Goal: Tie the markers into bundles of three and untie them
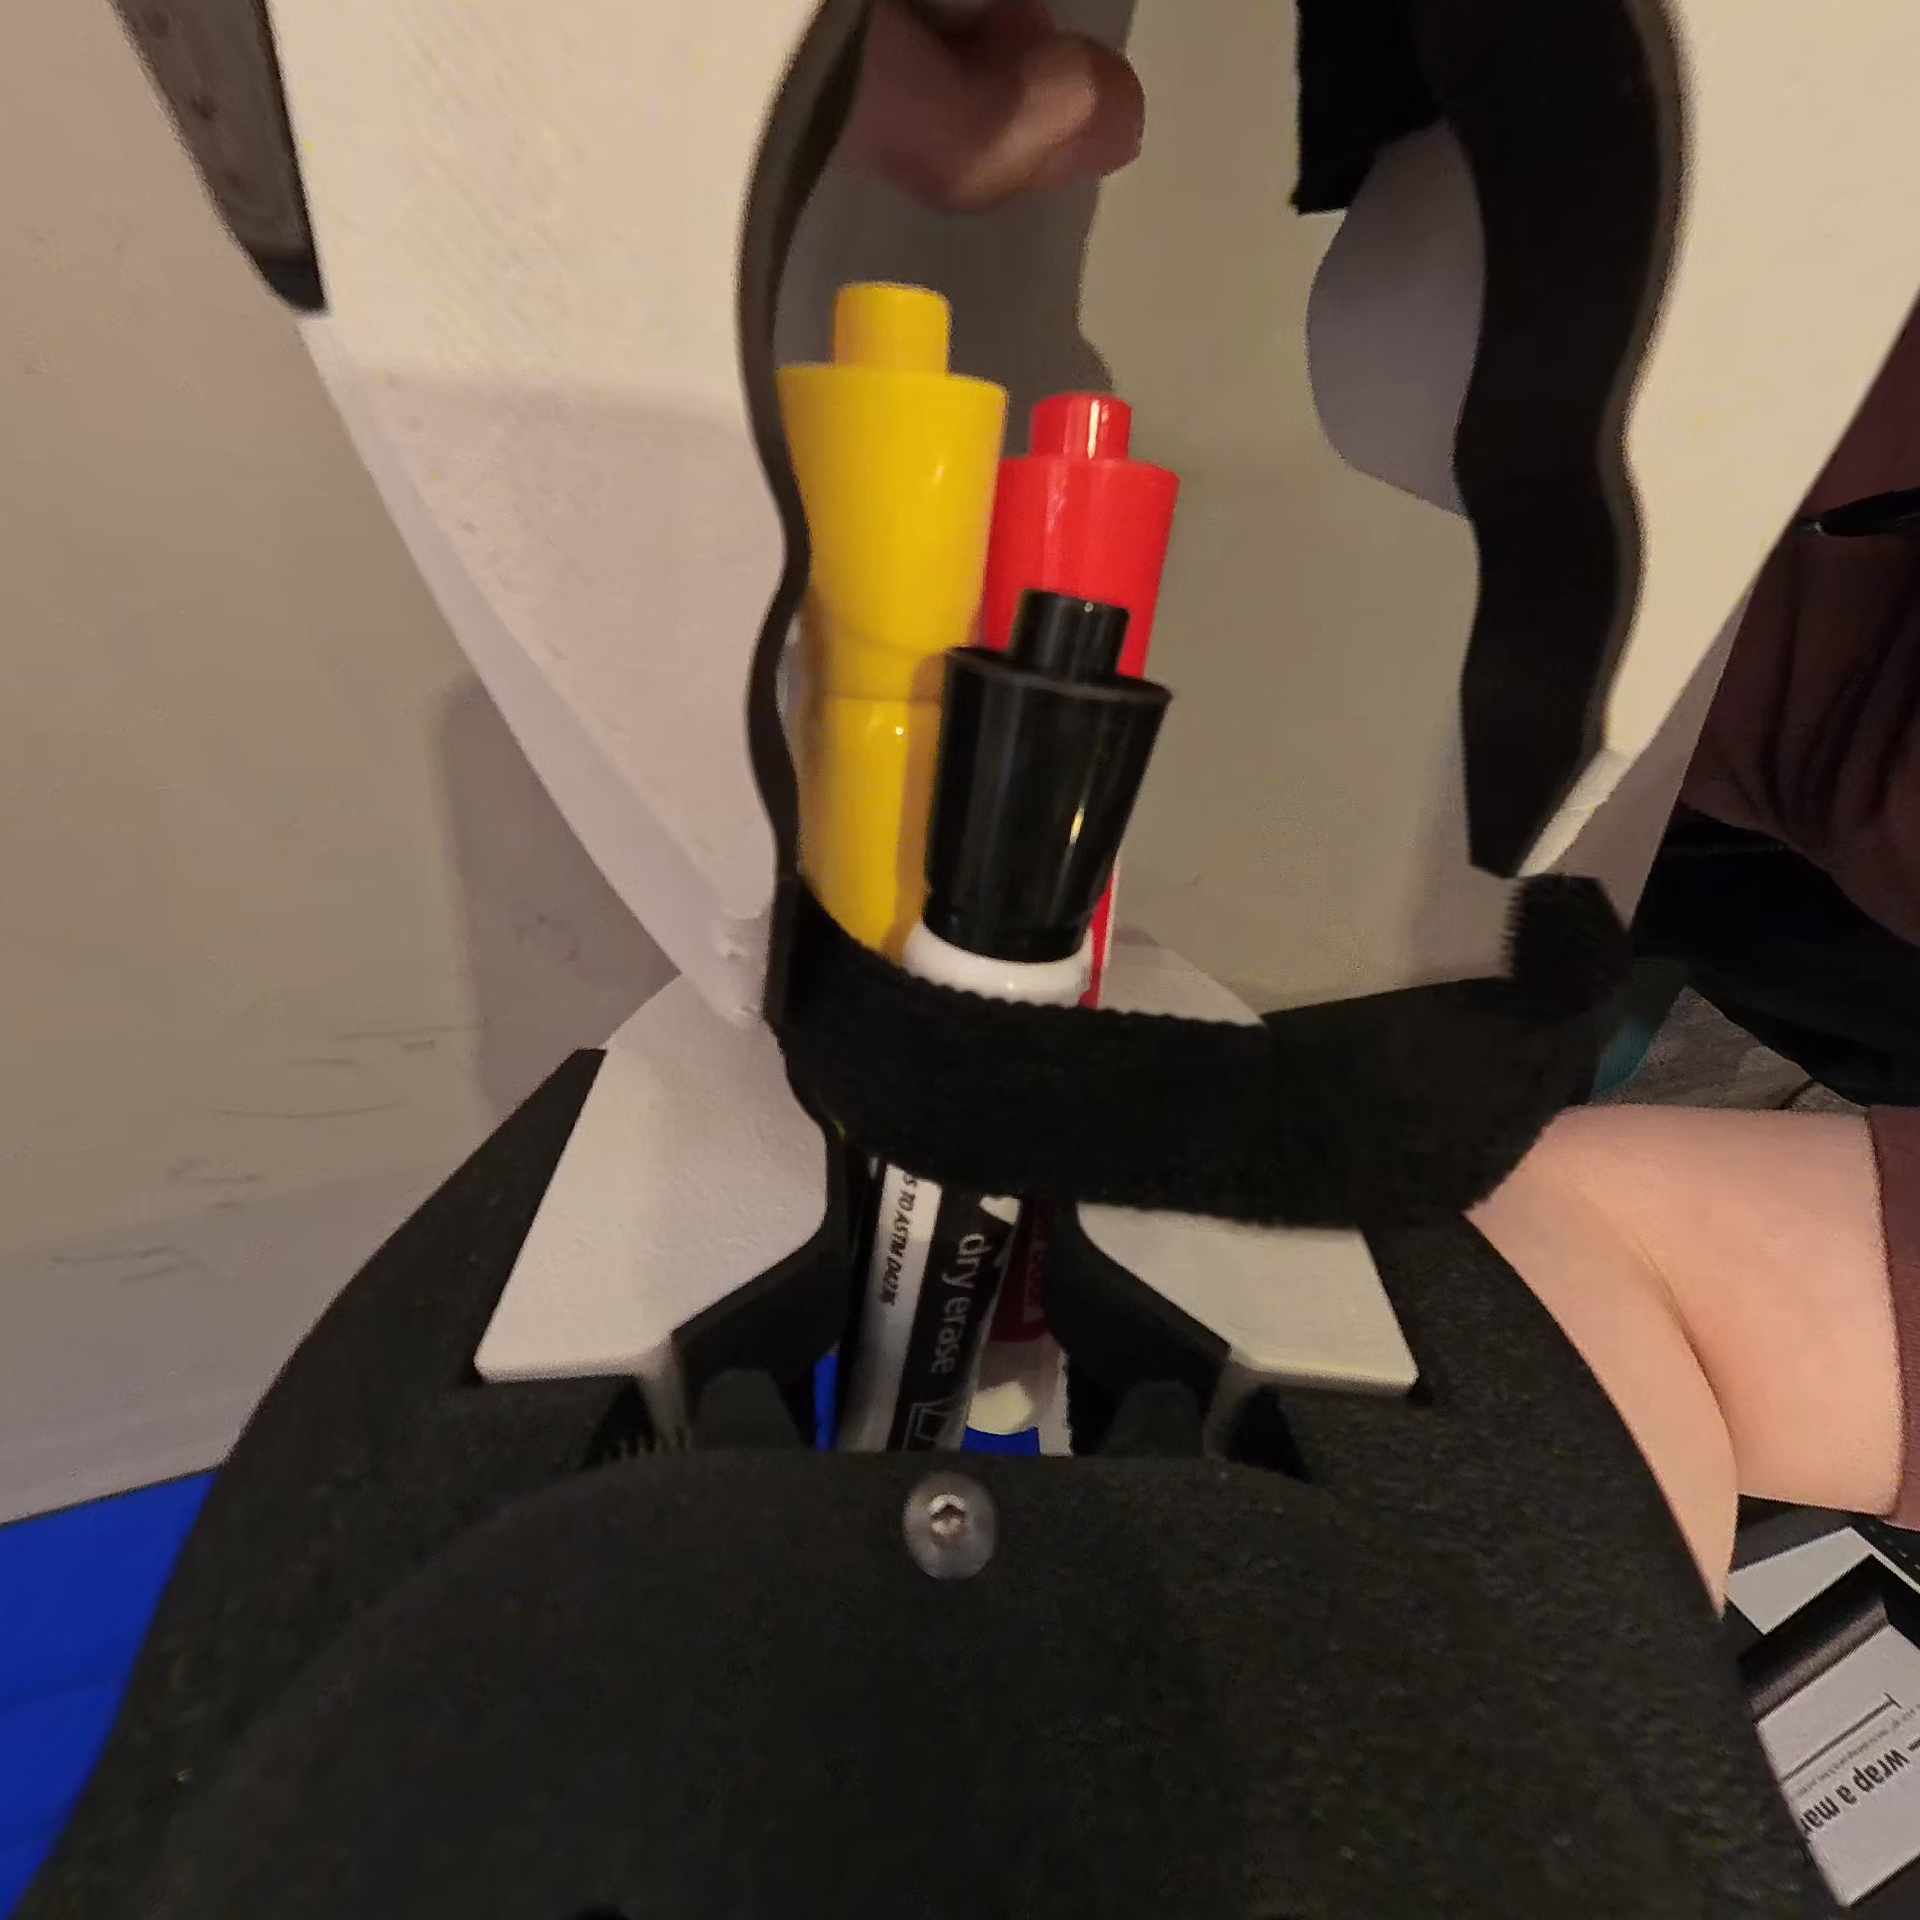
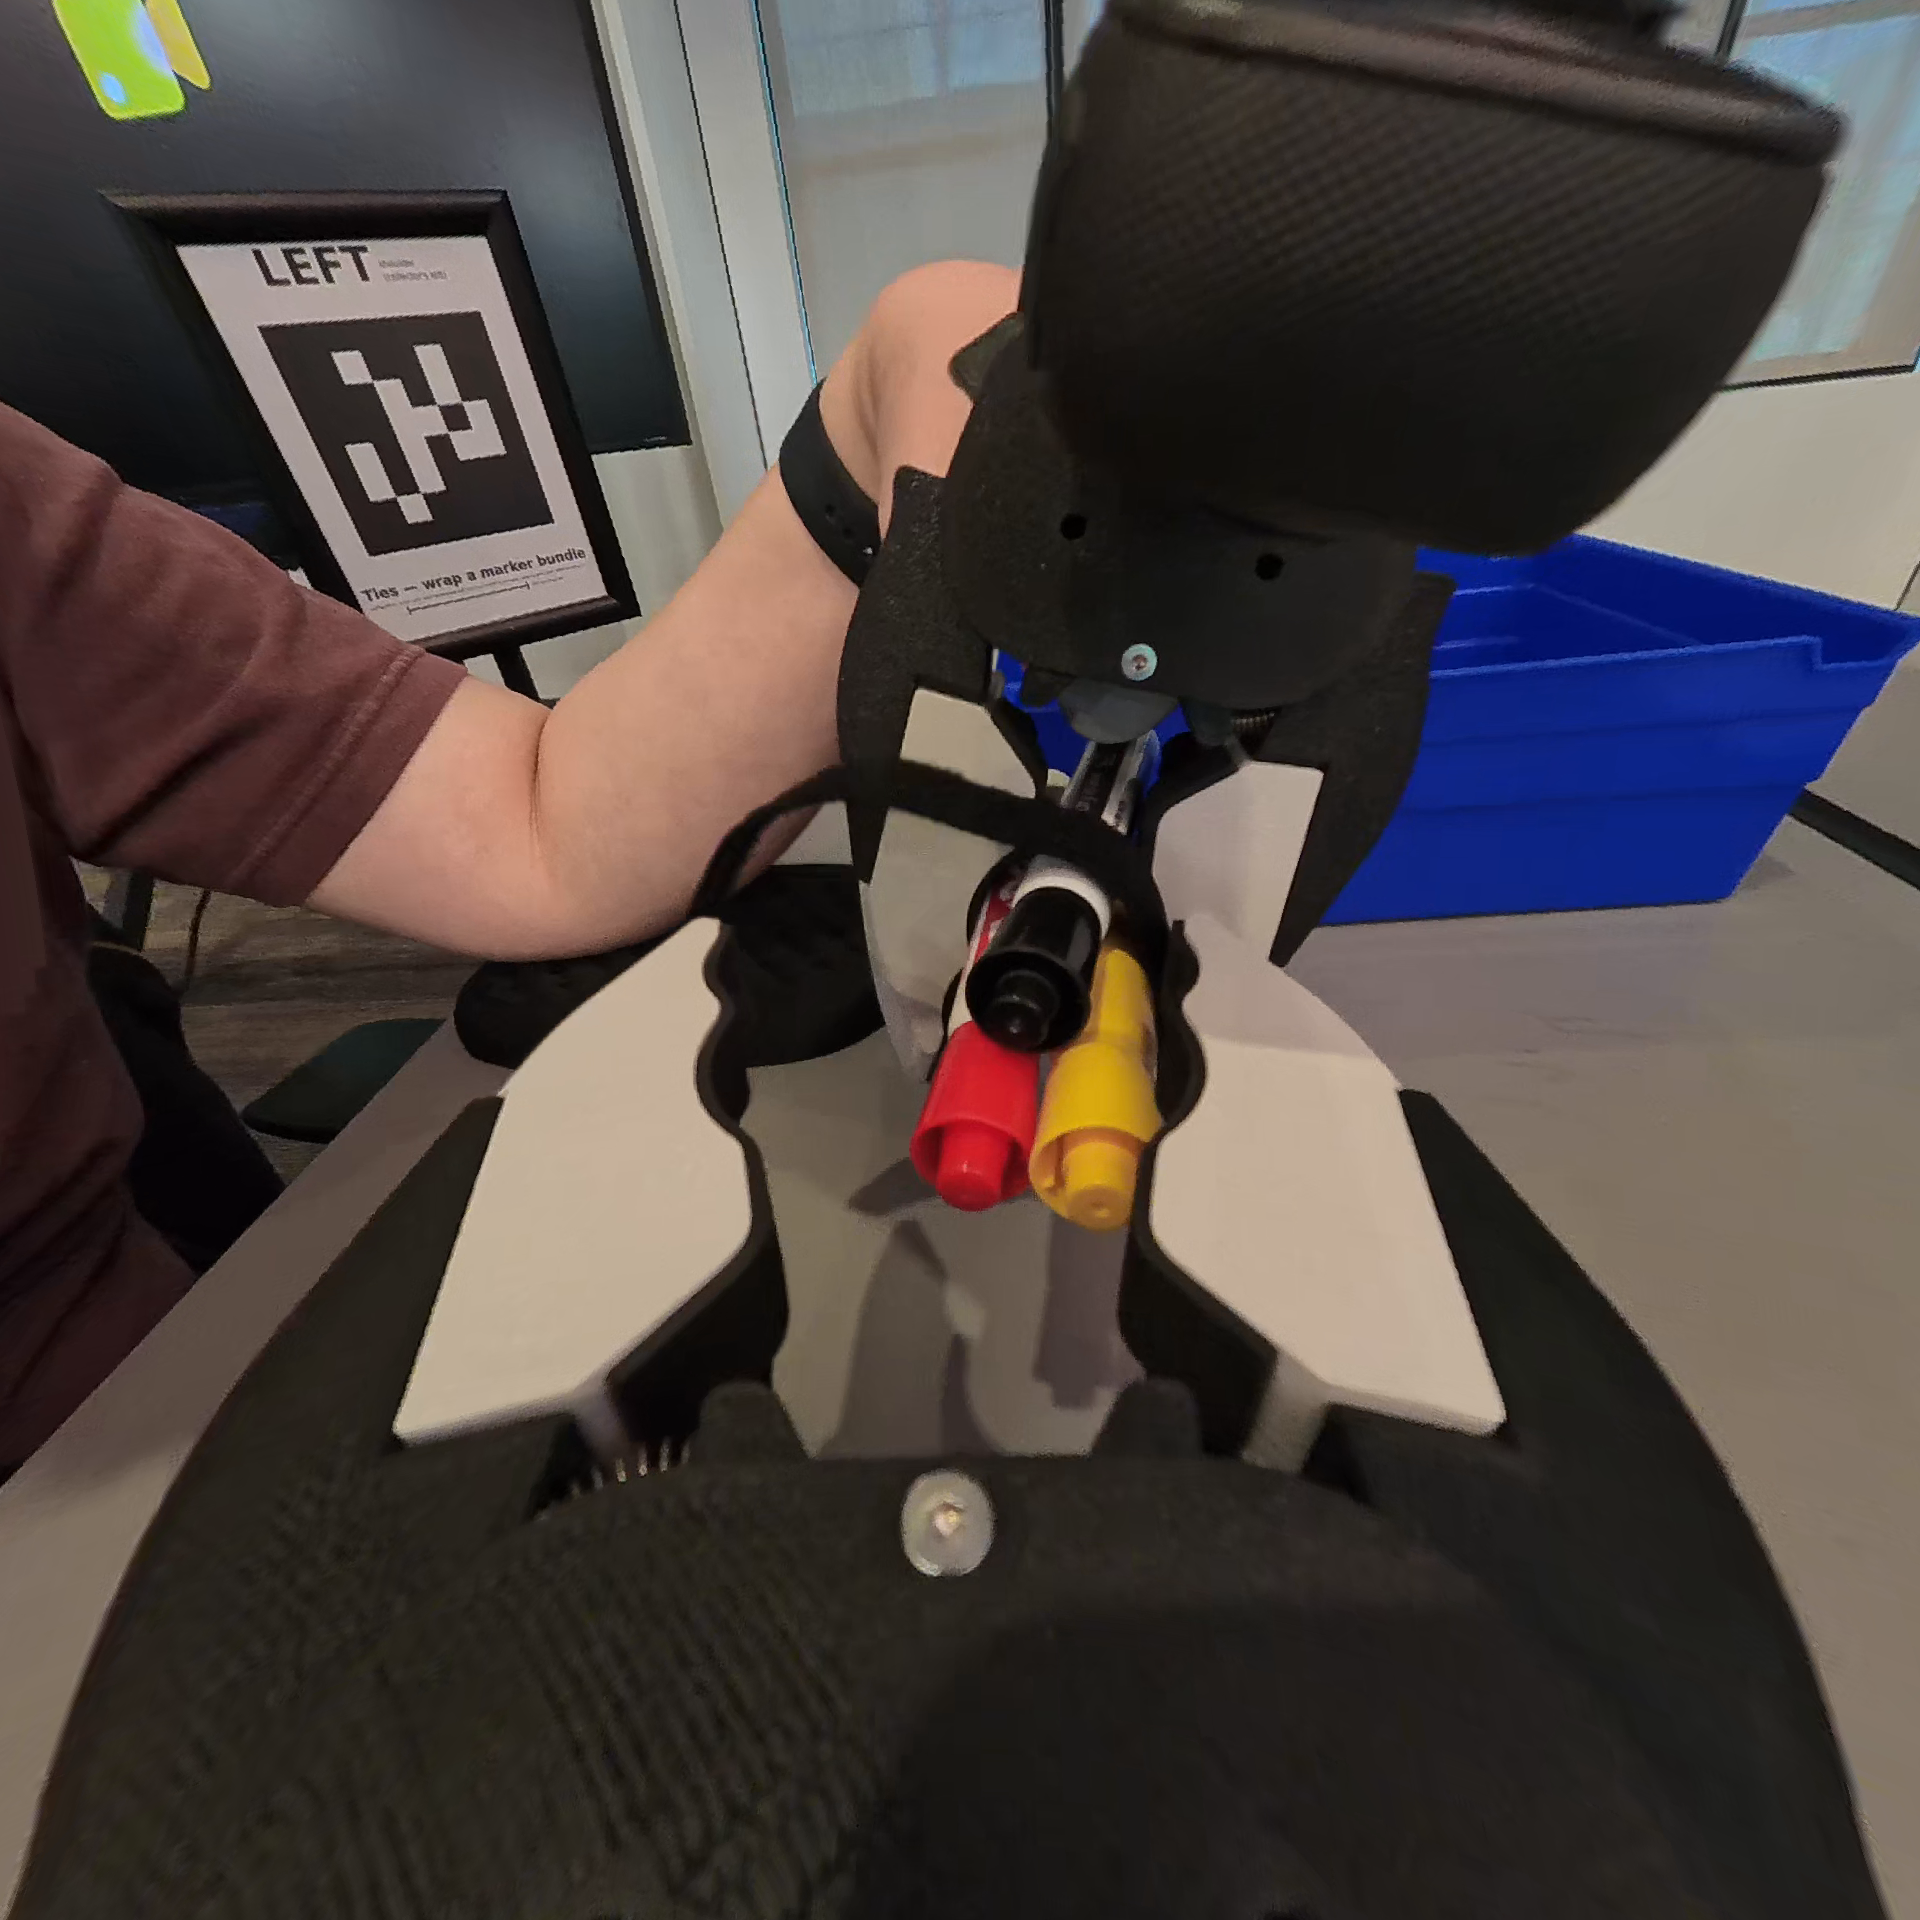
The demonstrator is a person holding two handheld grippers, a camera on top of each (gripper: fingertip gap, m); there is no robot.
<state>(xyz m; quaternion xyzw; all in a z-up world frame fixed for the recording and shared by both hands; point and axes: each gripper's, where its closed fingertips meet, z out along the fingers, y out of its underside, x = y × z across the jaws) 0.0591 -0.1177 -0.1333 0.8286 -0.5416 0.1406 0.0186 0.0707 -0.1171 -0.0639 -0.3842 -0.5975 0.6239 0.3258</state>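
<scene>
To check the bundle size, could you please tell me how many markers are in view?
3, bunched inside a black strap: the yellow marker on the left, the red marker beside it, the black marker in front. More could be hidden behind.

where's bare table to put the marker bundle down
Bare grey table lies right of the right gripper, in front of the blue bin. It is crowded at the bundle: left gripper, black strap, forearm.

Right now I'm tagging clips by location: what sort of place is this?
Probably an office or lab data-collection station: a framed marker sign on a stand, a grey table with a blue bin, glass partitions behind.
</scene>
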